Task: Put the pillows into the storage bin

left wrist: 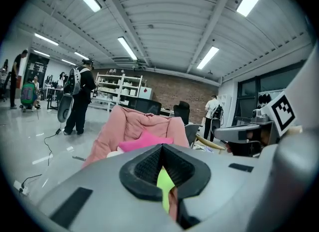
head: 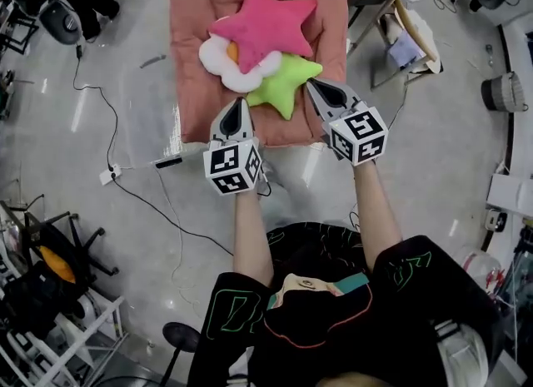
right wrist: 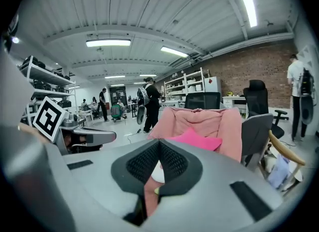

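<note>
A pink seat (head: 196, 94) (on the floor (head: 100, 119)) bears a pink star pillow (head: 266, 27), flower pillow (head: 223, 61) and green star pillow (head: 287, 86).

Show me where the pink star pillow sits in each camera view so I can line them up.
Head view: pink star pillow top centre, on top of the pile.
Left gripper view: pink star pillow just left of centre, only an edge showing.
Right gripper view: pink star pillow right of centre.
Shared landmark: the salmon padded seat under and behind it.
</note>
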`<state>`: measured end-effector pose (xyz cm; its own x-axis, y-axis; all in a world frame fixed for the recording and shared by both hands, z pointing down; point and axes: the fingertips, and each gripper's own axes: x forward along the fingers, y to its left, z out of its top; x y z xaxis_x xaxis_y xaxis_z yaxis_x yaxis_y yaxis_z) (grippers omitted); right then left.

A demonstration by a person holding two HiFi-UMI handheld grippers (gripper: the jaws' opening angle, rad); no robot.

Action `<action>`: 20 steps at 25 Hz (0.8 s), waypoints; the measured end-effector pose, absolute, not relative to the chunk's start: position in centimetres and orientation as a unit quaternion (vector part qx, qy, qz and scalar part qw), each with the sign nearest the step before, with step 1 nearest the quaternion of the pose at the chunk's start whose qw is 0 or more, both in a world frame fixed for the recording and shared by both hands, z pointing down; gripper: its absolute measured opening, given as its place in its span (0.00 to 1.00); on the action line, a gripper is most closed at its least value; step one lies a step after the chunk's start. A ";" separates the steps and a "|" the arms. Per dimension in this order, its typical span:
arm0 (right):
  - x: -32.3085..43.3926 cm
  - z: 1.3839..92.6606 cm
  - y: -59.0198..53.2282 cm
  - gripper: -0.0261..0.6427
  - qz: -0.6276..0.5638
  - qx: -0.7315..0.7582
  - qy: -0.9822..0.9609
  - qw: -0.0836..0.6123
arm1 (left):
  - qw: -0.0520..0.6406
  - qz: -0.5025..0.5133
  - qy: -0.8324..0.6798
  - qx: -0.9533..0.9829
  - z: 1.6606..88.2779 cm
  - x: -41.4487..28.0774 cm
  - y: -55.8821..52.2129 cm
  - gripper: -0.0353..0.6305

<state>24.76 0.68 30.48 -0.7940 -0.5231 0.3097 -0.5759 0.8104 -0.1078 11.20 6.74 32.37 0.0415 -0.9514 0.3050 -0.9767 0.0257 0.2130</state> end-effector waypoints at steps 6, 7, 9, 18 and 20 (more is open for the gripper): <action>20.1 32.7 -4.2 0.03 0.105 0.304 -0.932 0.165 | 0.211 0.045 -0.672 0.709 35.2 7.1 1.1 0.05; 19.6 33.1 -4.9 0.03 0.104 0.305 -0.931 0.170 | 0.214 0.048 -0.669 0.710 35.7 6.7 0.3 0.05; 19.3 33.9 -6.0 0.03 0.103 0.308 -0.928 0.182 | 0.222 0.053 -0.663 0.713 36.9 6.5 -0.9 0.05; 20.6 38.7 -10.8 0.03 0.111 0.309 -0.916 0.229 | 0.259 0.063 -0.657 0.705 42.0 7.1 -6.0 0.05; 20.9 40.0 -11.6 0.03 0.111 0.303 -0.914 0.244 | 0.267 0.067 -0.656 0.703 43.2 7.2 -6.8 0.05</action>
<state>20.89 -11.61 40.04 -0.6963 -0.5006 0.5144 -0.6092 0.7912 -0.0546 7.19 -6.82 43.16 0.1294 -0.8863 0.4446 -0.9582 0.0037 0.2862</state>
